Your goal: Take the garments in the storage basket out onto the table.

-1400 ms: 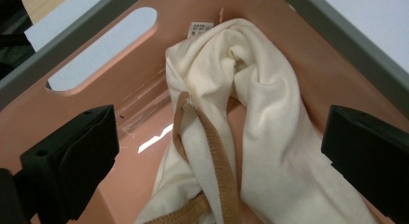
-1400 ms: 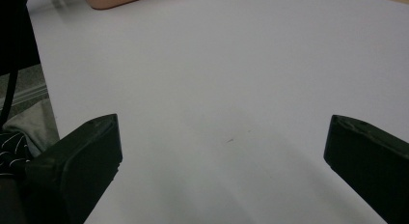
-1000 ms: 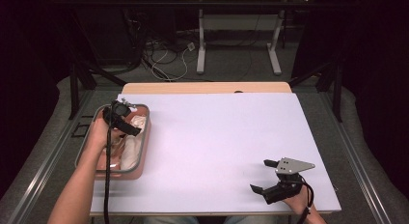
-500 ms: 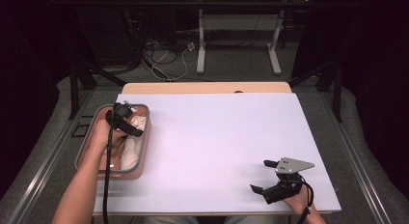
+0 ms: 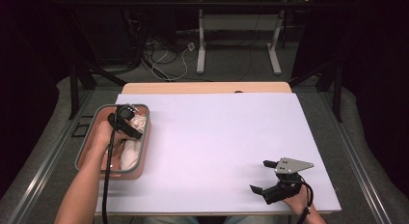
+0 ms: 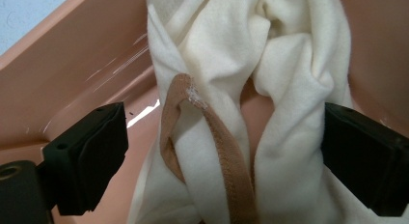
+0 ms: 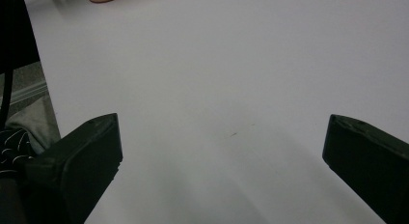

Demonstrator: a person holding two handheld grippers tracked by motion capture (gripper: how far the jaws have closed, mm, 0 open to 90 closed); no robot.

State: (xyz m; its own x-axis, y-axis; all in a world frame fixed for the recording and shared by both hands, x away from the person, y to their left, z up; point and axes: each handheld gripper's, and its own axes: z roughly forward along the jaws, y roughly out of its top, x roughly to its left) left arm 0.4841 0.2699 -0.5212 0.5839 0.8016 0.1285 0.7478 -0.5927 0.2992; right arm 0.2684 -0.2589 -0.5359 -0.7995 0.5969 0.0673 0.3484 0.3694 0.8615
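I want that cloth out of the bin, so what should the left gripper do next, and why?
Probably close on the cloth. The left gripper is down in the pink bin, its jaws just closing a little, with the cream cloth bunched between them; the right pad touches it, the left stands clear.

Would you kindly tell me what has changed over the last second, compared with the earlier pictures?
The left gripper has sunk a little deeper into the pink bin, and its jaws have just been closing around the cream cloth, which lies between them; the left pad does not yet touch it. The right gripper stayed open and at rest on the white table. Bin and cloth kept their places.
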